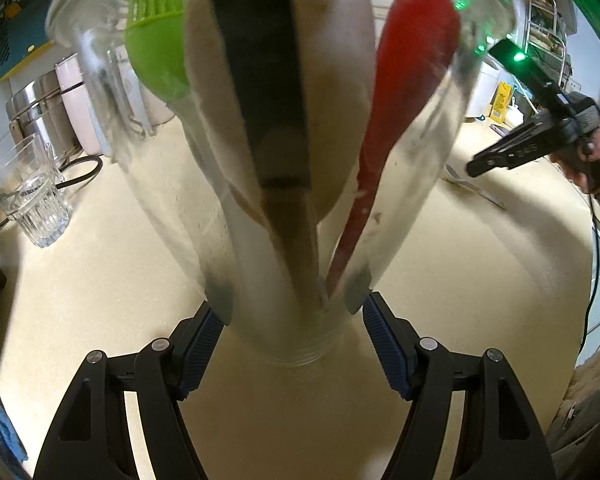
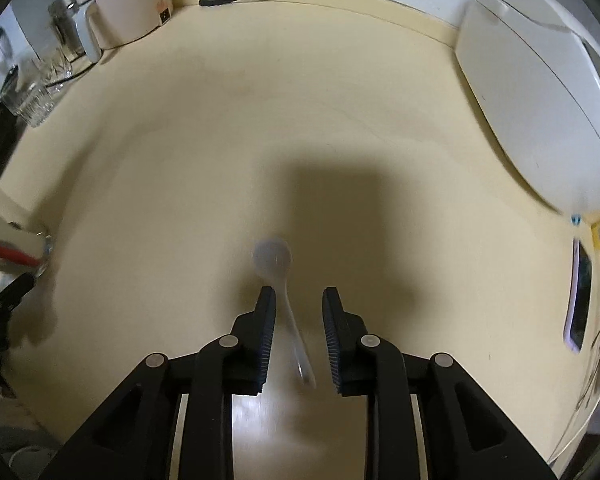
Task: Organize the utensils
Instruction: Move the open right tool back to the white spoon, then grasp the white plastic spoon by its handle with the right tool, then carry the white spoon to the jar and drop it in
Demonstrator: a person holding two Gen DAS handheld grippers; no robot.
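My left gripper [image 1: 292, 308] is shut on the base of a clear glass jar [image 1: 414, 184], tilted toward the camera. In the jar stand a green brush [image 1: 156, 40], a black and cream utensil [image 1: 260, 80] and a red spoon [image 1: 404, 92]. A metal spoon [image 2: 272, 258] lies on the cream counter [image 2: 340, 100], its handle running between the fingers of my right gripper [image 2: 300, 292]. That gripper is open and its pads do not touch the spoon. The left wrist view shows the right gripper [image 1: 476, 168] too, held by a hand just above the spoon [image 1: 476, 190].
A ribbed drinking glass [image 1: 32, 200] and metal canisters [image 1: 40, 120] stand at the left. A white appliance [image 2: 540, 112] fills the counter's right side, a cream one [image 2: 128, 8] the back left. A phone [image 2: 580, 304] lies at the right edge, and a cable end [image 2: 216, 1] lies by the wall.
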